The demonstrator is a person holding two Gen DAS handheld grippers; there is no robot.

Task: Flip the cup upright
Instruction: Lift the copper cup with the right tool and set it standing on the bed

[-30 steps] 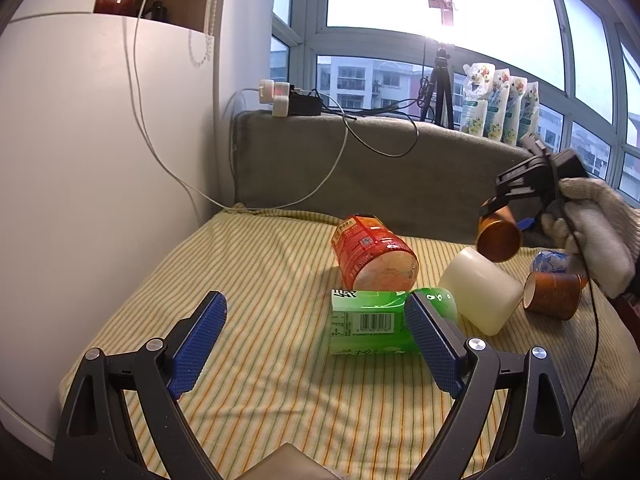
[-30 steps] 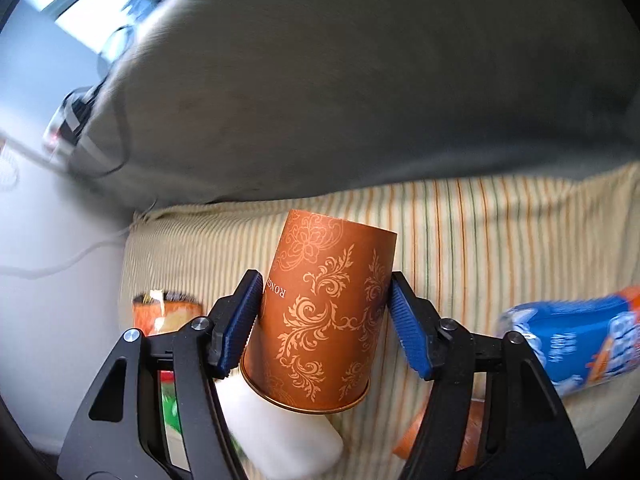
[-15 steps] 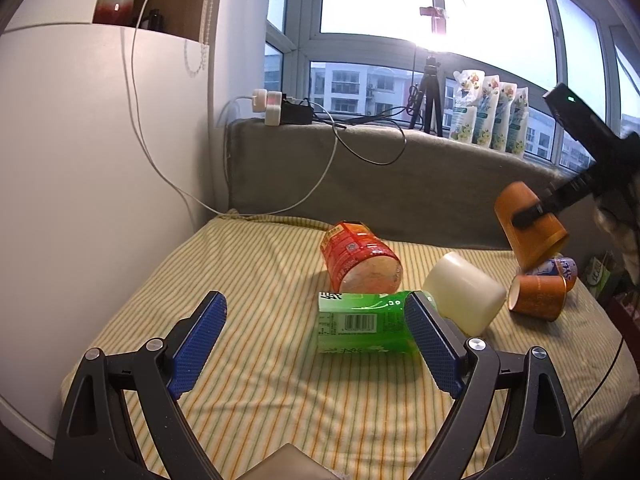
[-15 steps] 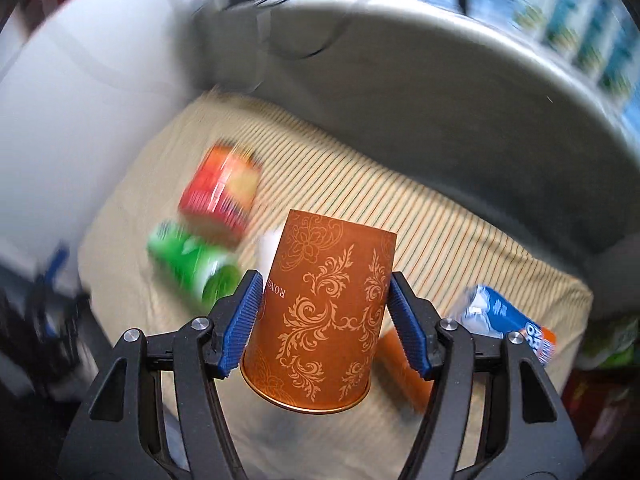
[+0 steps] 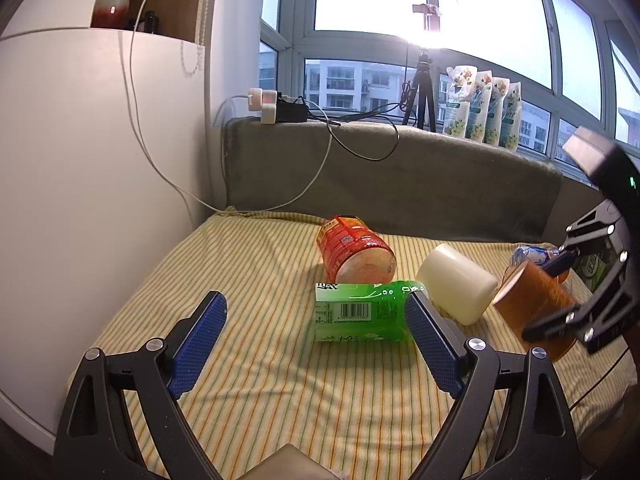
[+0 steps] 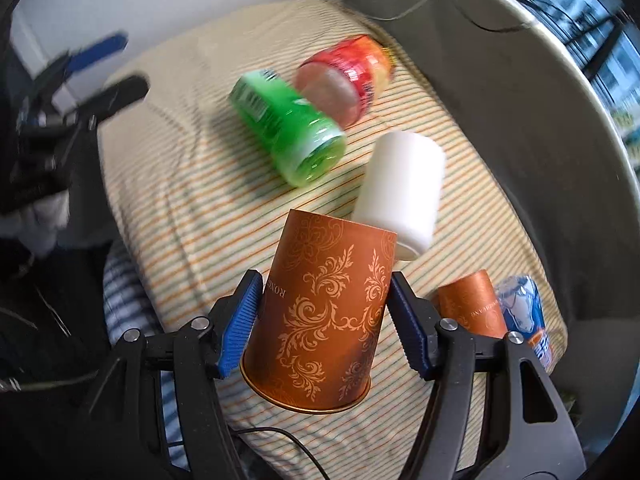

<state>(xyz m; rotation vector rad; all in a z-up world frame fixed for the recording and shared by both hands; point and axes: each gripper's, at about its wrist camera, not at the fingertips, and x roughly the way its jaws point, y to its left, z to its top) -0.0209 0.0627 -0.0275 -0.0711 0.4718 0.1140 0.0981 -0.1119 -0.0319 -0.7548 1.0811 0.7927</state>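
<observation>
My right gripper (image 6: 326,316) is shut on an orange paper cup (image 6: 324,312) with a gold floral print, held above the striped cushion (image 6: 192,184), its closed base pointing away from the camera and its rim toward it. The same cup (image 5: 536,312) shows at the right of the left wrist view, tilted in the air in the right gripper (image 5: 560,292). A second orange cup (image 6: 472,304) lies on its side on the cushion. My left gripper (image 5: 316,340) is open and empty, low over the cushion's front.
On the cushion (image 5: 248,272) lie a green bottle (image 5: 360,312), a red jar (image 5: 352,248), a white cylinder (image 5: 456,284) and a blue snack packet (image 6: 524,312). A grey backrest (image 5: 400,180) stands behind, a white cabinet (image 5: 80,160) to the left, with cables hanging.
My right gripper has swung the orange cup down and forward over the cushion, turning it. The left gripper has hardly moved.
</observation>
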